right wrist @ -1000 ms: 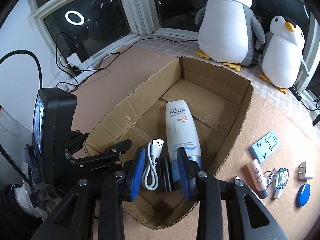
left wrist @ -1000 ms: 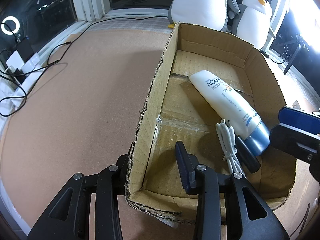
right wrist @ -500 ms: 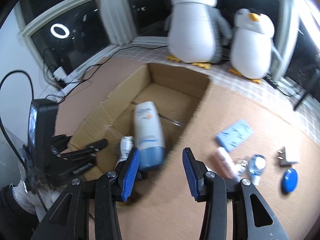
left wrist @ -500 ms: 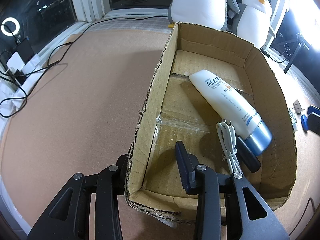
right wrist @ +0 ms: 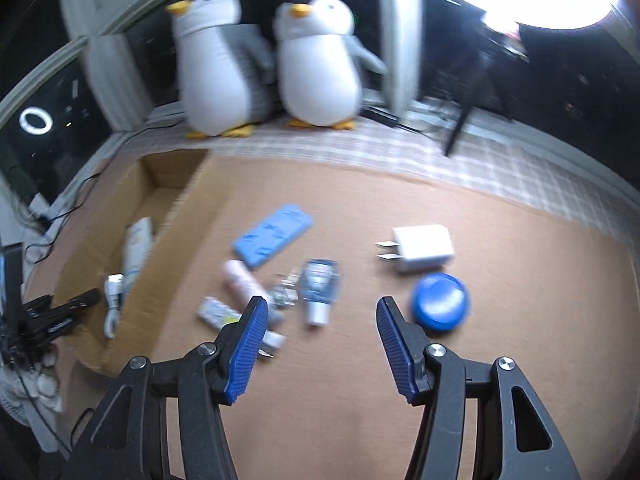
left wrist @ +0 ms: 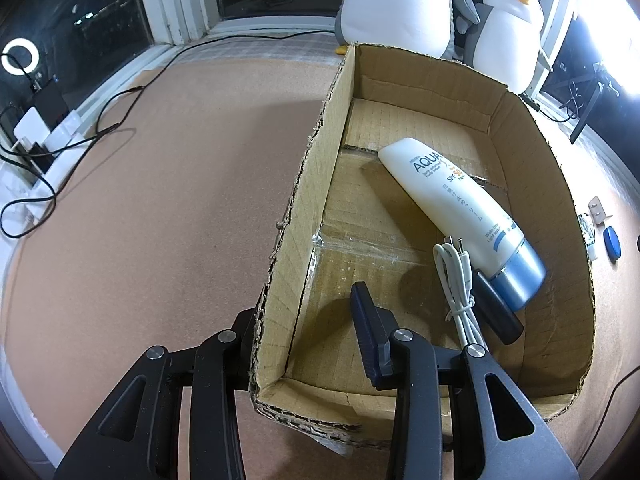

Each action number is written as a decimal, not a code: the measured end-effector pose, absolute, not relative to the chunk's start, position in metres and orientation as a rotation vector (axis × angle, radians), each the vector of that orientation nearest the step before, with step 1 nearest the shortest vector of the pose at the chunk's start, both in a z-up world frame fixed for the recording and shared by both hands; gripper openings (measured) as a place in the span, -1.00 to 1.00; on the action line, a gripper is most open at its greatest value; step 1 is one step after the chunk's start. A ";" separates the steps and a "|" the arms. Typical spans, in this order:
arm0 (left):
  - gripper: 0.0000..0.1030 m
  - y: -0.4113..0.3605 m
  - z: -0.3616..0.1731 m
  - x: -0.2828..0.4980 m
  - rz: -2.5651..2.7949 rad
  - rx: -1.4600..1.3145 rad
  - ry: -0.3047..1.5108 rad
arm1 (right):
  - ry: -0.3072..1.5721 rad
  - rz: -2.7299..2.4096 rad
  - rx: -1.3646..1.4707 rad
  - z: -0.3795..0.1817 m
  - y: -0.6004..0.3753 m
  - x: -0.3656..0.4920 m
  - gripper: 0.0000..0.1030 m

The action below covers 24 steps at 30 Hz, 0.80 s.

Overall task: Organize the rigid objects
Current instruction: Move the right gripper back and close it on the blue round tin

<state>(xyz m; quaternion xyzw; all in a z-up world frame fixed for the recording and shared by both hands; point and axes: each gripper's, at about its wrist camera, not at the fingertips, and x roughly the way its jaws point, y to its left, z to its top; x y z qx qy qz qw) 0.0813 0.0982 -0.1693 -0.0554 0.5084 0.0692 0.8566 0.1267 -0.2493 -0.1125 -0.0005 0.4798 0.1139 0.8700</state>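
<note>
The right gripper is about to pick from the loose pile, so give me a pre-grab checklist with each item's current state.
1. Left gripper clamped on the box wall: ok.
2. Right gripper empty, jaws opening: ok.
3. Room left in the box beside the sunscreen tube and white cable: ok.
4. Charger plug and blue round tin lying apart, easy to single out: ok.
5. Pink tube and small bottle clear of neighbours: not ok, crowded.
6. Target centred between the jaws: cannot tell, picture blurred.
</note>
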 end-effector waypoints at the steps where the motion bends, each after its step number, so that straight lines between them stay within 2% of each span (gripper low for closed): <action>1: -0.31 0.098 -0.169 0.081 0.146 -0.116 1.069 | 1.005 0.214 0.002 -0.115 -0.258 0.128 0.11; 4: -0.31 0.098 -0.169 0.081 0.148 -0.112 1.072 | 1.014 0.169 0.021 -0.122 -0.277 0.131 0.18; 13: -0.30 0.096 -0.168 0.082 0.156 -0.098 1.079 | 1.054 0.084 0.046 -0.148 -0.312 0.146 0.19; 24: -0.29 0.095 -0.168 0.082 0.159 -0.096 1.079 | 1.088 0.078 -0.007 -0.167 -0.306 0.166 0.19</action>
